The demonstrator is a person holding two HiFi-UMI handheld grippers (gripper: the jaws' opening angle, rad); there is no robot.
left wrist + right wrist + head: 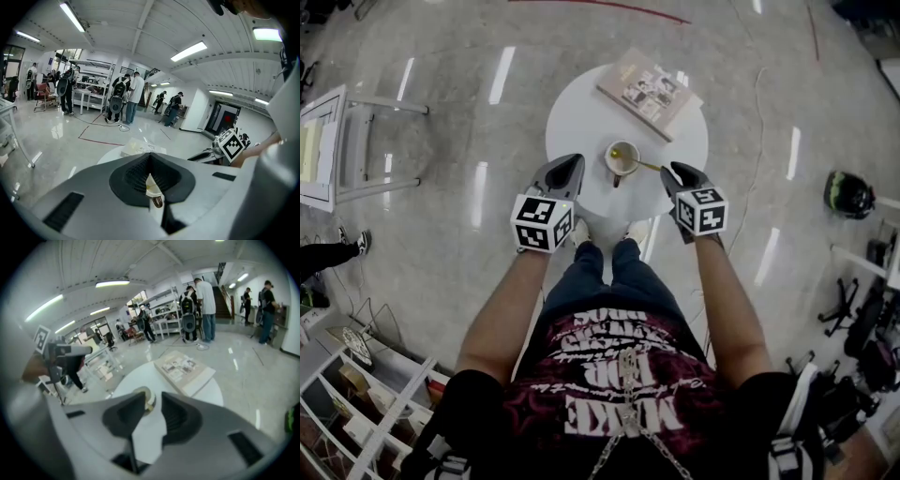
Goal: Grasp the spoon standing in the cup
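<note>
The spoon (645, 165) stands in the cup (622, 157) near the middle of the round bench (581, 122). Its thin handle leans over the rim toward the right tool (675, 170). That tool's jaws stand well apart with nothing held. In the right gripper view only bare bench and part of the cup rim show between them, and the spoon itself cannot be made out there.

The left tool (574, 164) sits just beside the cup, jaws together and empty, so nothing braces the cup.

The main risk, as I judge it, is a close that lands off line. A jaw meeting the handle sideways would swing the spoon round the rim or lever it out. A low approach could knock the unbraced cup, sliding or tipping it toward the book (647, 92). A pinch too near the handle's end may also let the spoon pivot and slip.
</note>
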